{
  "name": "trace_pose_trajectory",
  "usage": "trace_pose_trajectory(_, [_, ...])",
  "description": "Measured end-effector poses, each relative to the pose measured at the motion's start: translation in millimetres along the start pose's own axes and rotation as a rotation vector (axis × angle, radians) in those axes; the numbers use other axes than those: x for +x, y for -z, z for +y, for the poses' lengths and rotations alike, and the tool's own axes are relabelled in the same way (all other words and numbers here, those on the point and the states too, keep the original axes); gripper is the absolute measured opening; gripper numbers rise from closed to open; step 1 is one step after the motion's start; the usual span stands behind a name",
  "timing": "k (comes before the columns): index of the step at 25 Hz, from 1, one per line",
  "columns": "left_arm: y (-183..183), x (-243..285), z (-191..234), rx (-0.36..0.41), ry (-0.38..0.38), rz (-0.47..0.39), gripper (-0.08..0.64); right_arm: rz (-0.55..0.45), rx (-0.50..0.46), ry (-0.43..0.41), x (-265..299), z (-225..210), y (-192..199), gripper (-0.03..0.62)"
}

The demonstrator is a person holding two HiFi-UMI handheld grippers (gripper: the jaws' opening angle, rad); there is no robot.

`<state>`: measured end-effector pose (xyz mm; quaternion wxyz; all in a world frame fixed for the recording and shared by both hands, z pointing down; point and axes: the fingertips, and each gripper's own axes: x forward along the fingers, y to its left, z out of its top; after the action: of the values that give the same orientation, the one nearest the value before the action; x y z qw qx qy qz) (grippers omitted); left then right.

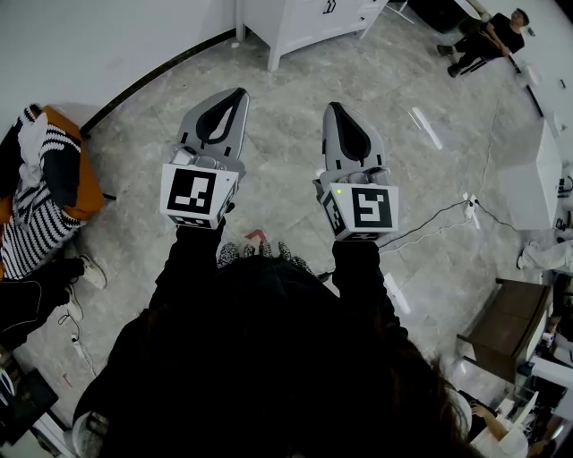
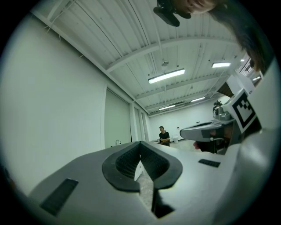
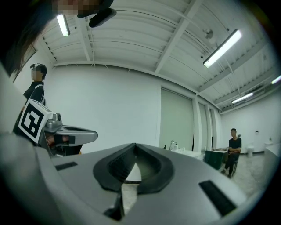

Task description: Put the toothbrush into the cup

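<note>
While only gripper views show ceiling [image 2: 131, 39], L gripper [image 1: 240, 92], R gripper [image 1: 333, 106] jaws both closed, empty.

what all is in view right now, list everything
floor: one, grey tile, under everything
cabinet: one, white, top centre by the wall
seated person: one, black clothes, top right
striped cloth: one heap, black and white, left edge, on an orange seat
shoe: one, whitish, lower left
cable: one, dark, on the floor at right
table: one, dark brown, lower right
toothbrush, cup: none in any view
left gripper: one, grey, shut and empty, centre left
right gripper: one, grey, shut and empty, centre right
sleeves: two, black, bottom centre
</note>
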<state>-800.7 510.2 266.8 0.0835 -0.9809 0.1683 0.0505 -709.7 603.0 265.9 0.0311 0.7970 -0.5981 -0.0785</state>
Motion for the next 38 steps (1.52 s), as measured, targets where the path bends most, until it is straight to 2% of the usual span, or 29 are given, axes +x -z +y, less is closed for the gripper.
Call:
trace_pose_trajectory(13, [10,3,36,-0.012,0.025,-0.004,0.009,0.029,0.006,0.031,27,17,11,0.005])
trace_pose_trajectory(19, [20,9,40,-0.028,0.044,0.011,0.009,0.077,0.03,0.042,31,15,24,0.005])
trace_pose_trajectory(27, [38,33,37,-0.037,0.059,0.041,0.009,0.08,0.05,0.049,44,-5,39,0.005])
trace_pose_trajectory(38, [41,107,43,-0.013,0.039,0.045,0.009,0.058,0.078,0.039,96,-66,48,0.005])
